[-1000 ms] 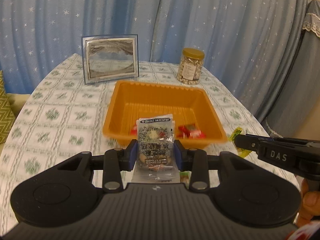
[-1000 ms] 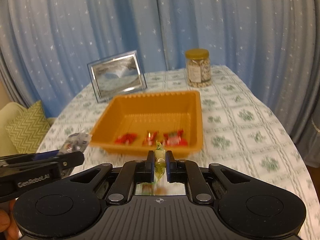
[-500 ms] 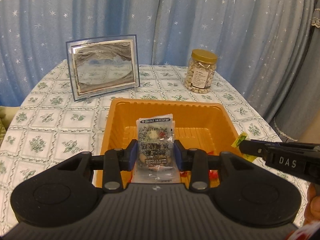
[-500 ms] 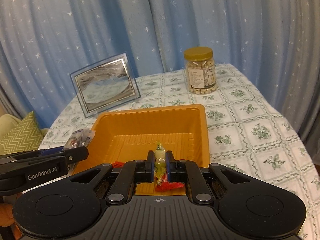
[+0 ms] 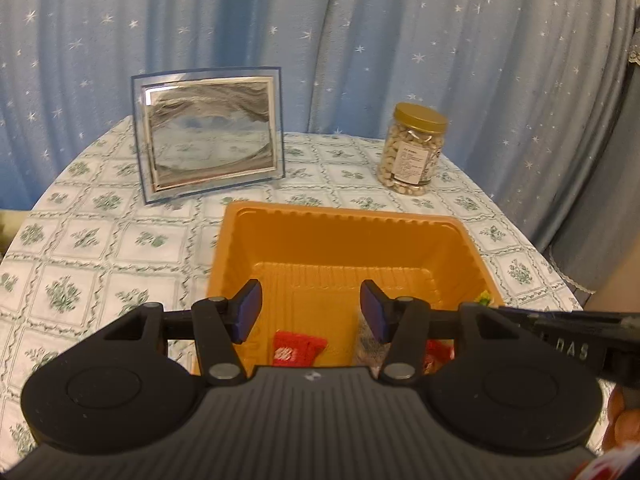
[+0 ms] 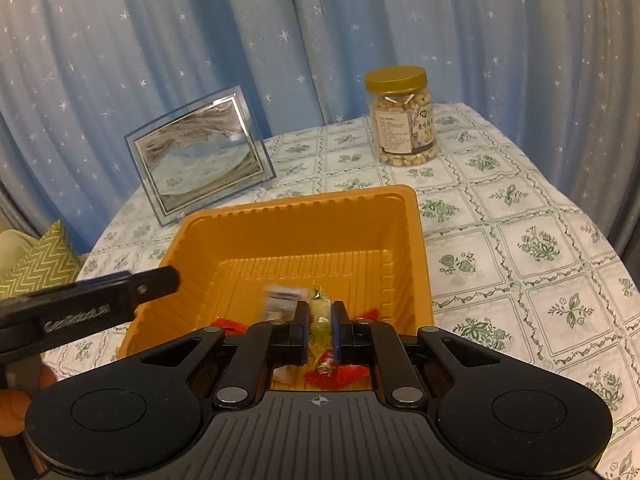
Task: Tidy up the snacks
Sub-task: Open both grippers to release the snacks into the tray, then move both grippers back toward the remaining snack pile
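Note:
An orange tray (image 5: 340, 236) (image 6: 304, 216) sits on the patterned table. My left gripper (image 5: 310, 314) is open and empty over the tray's near part. A grey snack packet (image 6: 282, 300), blurred, is inside the tray; in the left wrist view it (image 5: 366, 344) shows behind the right finger. Red snack packets (image 5: 296, 350) (image 6: 348, 374) lie on the tray floor. My right gripper (image 6: 320, 330) is shut on a yellow-green wrapped candy (image 6: 320, 312) above the tray's near edge; the candy's tip (image 5: 485, 297) shows in the left wrist view.
A framed picture (image 5: 210, 146) (image 6: 198, 156) stands at the back left of the table. A gold-lidded jar of nuts (image 5: 414, 150) (image 6: 402, 116) stands at the back right. Blue starred curtains hang behind. A green zigzag cushion (image 6: 34, 258) lies left of the table.
My left gripper opened and the grey packet dropped into the tray. Both grippers moved forward over the tray; the right one still holds the candy.

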Available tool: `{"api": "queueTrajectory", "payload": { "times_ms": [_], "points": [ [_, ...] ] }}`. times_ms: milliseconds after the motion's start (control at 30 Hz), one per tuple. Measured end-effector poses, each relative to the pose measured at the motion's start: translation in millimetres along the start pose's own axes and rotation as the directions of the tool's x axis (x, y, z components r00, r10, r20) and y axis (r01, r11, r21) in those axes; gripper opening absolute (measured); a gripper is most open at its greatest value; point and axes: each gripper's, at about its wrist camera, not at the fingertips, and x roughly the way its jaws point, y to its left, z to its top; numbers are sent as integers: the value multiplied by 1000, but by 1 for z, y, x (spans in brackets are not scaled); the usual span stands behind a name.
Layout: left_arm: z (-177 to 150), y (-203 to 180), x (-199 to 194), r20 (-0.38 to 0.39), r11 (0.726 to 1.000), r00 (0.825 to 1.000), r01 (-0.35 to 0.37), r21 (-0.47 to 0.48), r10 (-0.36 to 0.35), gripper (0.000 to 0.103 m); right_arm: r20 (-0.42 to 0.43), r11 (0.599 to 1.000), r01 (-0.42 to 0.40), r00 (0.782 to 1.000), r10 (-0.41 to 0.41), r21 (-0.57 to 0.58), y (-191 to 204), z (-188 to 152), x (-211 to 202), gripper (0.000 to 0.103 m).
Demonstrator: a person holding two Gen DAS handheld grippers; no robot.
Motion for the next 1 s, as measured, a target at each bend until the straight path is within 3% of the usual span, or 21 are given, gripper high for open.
{"api": "queueTrajectory", "payload": {
  "times_ms": [333,367,433,467,733,1000],
  "points": [
    [-17,14,-15,-14,999,1000,-26,-25,26,51,32,997,-69,997,68,27,5,11,4,11],
    [-18,14,-17,-15,999,999,-28,-25,28,54,31,996,-82,996,81,32,5,12,4,15],
    [-21,15,-21,-17,999,999,-32,-35,31,58,42,995,-90,995,88,44,4,13,2,51],
    [-23,15,-24,-16,999,999,-29,-38,29,59,62,993,-100,993,96,56,3,13,-2,73],
    [-40,8,-64,-7,998,998,-59,-38,58,62,78,995,-70,995,65,67,-4,2,-41,74],
    [-71,-2,-117,-6,995,996,-92,-33,92,69,44,998,5,999,-7,57,-3,-37,-96,74]
  ]
}}
